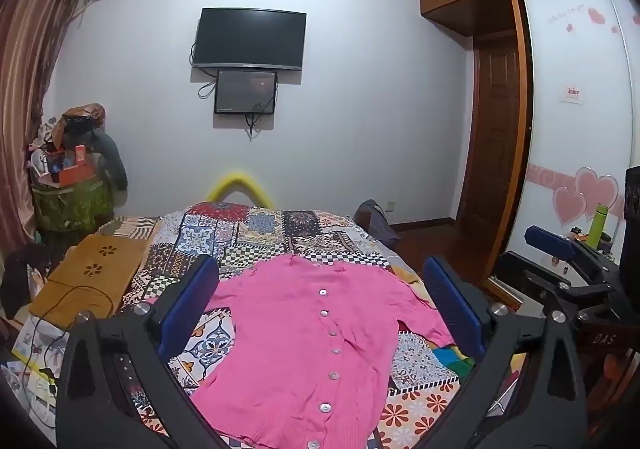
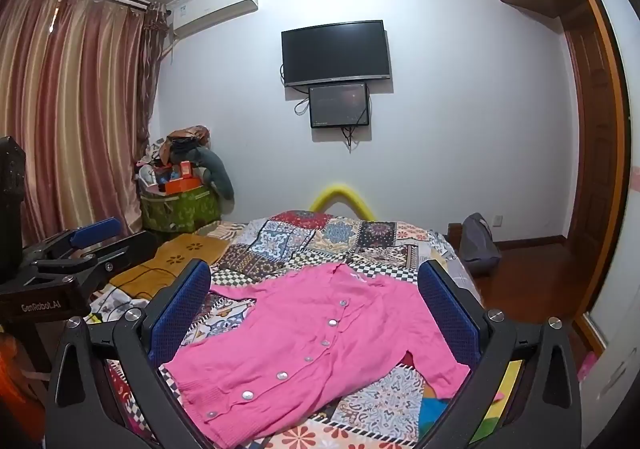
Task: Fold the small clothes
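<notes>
One pink cardigan (image 1: 316,345), buttoned, spread flat on patchwork bed (image 1: 248,233). Left gripper (image 1: 320,313) above cardigan, fingers apart, holding nothing. Right gripper (image 2: 316,313) beside, likewise apart.

- I count one pink cardigan (image 1: 316,341) on one patchwork bedspread (image 1: 256,233).
- Seven white buttons (image 1: 333,333) show in my left wrist view.
- Two wall screens (image 1: 250,39).
- Two grippers: left gripper (image 1: 320,313), right gripper (image 2: 314,317).

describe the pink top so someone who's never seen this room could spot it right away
Start at the bed with the patchwork quilt below the wall-mounted TV. Spread flat on the quilt's near end lies the pink cardigan, sleeves out to both sides. It is the only plain-coloured piece there, with a row of pale buttons down its front.
</notes>
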Demonstrator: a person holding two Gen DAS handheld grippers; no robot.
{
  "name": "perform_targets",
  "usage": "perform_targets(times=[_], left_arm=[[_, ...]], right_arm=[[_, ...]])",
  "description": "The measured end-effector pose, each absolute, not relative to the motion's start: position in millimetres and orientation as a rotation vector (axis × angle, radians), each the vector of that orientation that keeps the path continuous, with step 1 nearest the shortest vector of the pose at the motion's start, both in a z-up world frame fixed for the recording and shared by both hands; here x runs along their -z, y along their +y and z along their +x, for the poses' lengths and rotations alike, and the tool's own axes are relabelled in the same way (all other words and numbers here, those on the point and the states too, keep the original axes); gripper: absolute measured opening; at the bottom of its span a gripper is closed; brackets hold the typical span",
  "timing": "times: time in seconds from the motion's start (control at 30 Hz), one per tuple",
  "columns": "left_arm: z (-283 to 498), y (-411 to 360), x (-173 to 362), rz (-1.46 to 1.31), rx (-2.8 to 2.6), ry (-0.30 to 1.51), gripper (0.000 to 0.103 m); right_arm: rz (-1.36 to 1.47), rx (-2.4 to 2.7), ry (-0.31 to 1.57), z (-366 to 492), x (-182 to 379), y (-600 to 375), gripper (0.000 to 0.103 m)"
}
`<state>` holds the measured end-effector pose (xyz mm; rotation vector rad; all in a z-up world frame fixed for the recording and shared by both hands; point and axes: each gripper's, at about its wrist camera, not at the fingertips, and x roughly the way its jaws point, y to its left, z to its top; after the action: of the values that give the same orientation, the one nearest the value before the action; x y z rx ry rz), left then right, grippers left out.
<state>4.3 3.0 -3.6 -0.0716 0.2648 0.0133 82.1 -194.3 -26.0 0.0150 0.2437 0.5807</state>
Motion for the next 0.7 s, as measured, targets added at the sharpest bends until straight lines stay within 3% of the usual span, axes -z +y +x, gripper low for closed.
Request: perform_targets(times=[0.7], left_arm=[[5.1,-3.2,2.6,-0.070,-0.025,0.264,0.103]], right_arm=[[0.020,-0.578,0.251,84.4,28.9,-192.5,0.103]])
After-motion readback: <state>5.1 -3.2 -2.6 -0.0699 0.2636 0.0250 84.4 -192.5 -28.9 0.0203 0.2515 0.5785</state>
